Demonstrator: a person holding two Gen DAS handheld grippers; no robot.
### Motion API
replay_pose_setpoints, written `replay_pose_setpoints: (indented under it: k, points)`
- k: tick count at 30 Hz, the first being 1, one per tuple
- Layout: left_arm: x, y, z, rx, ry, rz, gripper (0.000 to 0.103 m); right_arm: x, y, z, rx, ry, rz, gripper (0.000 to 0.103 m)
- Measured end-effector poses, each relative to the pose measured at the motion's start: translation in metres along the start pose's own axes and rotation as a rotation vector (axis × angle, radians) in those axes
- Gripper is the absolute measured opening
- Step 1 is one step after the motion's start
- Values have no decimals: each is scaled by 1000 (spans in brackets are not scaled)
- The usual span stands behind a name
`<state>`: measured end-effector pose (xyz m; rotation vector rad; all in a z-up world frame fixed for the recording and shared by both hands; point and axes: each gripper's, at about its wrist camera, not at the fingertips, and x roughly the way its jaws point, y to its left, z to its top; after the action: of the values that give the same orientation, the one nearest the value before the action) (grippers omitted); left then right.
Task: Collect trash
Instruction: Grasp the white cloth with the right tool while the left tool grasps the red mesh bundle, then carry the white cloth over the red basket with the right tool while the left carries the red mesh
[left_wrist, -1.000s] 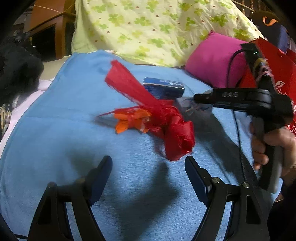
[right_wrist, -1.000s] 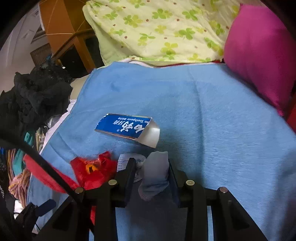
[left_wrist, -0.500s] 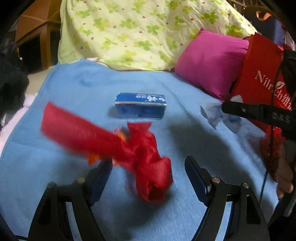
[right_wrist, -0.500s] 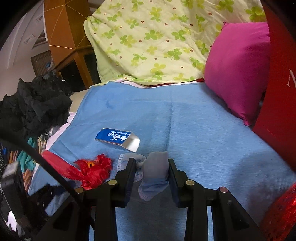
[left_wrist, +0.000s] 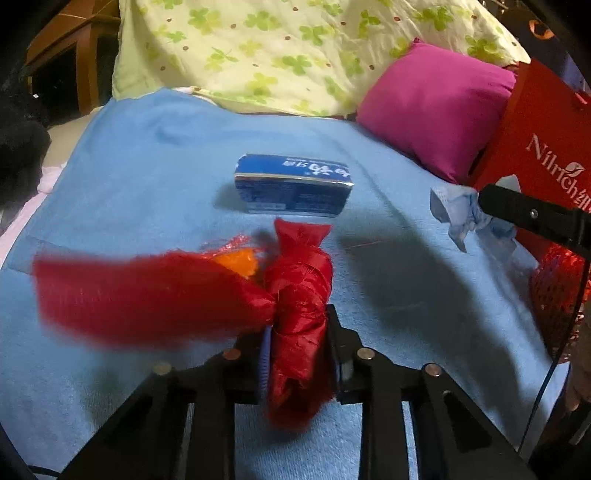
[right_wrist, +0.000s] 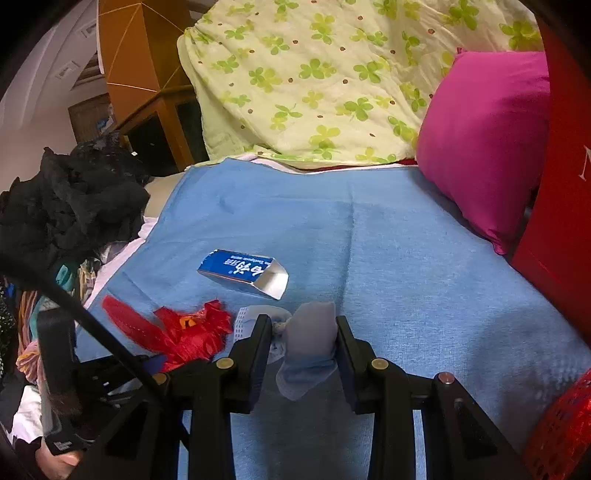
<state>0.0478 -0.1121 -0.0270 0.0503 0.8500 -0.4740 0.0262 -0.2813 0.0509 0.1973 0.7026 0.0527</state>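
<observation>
My left gripper (left_wrist: 297, 325) is shut on a crumpled red plastic bag (left_wrist: 295, 295) with an orange scrap inside; a long red tail streams out to the left. The bag also shows in the right wrist view (right_wrist: 192, 332). My right gripper (right_wrist: 303, 328) is shut on a crumpled pale blue face mask (right_wrist: 310, 343), held above the blue blanket (right_wrist: 406, 266); the mask also shows in the left wrist view (left_wrist: 465, 214). A blue toothpaste box (left_wrist: 293, 190) lies on the blanket beyond the bag, open at one end (right_wrist: 243, 271).
A red paper bag (left_wrist: 546, 155) stands at the right beside a magenta pillow (left_wrist: 436, 107). A red mesh item (left_wrist: 557, 295) sits below the bag. A green clover quilt (right_wrist: 332, 74) lies at the back. Black clothes (right_wrist: 74, 199) pile at the left.
My left gripper has closed on the red bag, which now sits between its fingers. My right gripper has carried the mask to the right, towards the red paper bag.
</observation>
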Motion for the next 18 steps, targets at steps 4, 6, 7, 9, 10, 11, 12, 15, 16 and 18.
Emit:
replay_pose_setpoints:
  k: [4, 6, 7, 9, 10, 11, 12, 15, 16, 18]
  points:
    - [-14, 2, -6, -25, -12, -25, 25, -16, -2, -1, 26, -41, 11, 36]
    - [-29, 5, -11, -44, -25, -34, 25, -25, -3, 0, 41, -64, 17, 36]
    - [-34, 6, -11, -52, -34, -34, 25, -32, -3, 0, 51, -79, 20, 36]
    - [-46, 5, -13, -65, -56, -26, 25, -42, -4, 1, 62, -104, 24, 36]
    - [-55, 4, -15, -72, -72, -18, 25, -49, -3, 1, 62, -126, 19, 36]
    - [-63, 3, -16, -72, -87, -9, 25, -54, -3, 2, 60, -139, 16, 36]
    - [-72, 1, -17, -71, -106, 0, 25, -61, -3, 1, 61, -156, 13, 36]
    - [-95, -5, -24, -72, -144, 3, 25, -88, -3, -6, 66, -214, -7, 36]
    - [-105, -8, -27, -69, -156, -3, 25, -96, -4, -9, 67, -231, -14, 36]
    - [-120, -12, -30, -53, -183, -6, 25, -115, -6, -15, 71, -270, -24, 36]
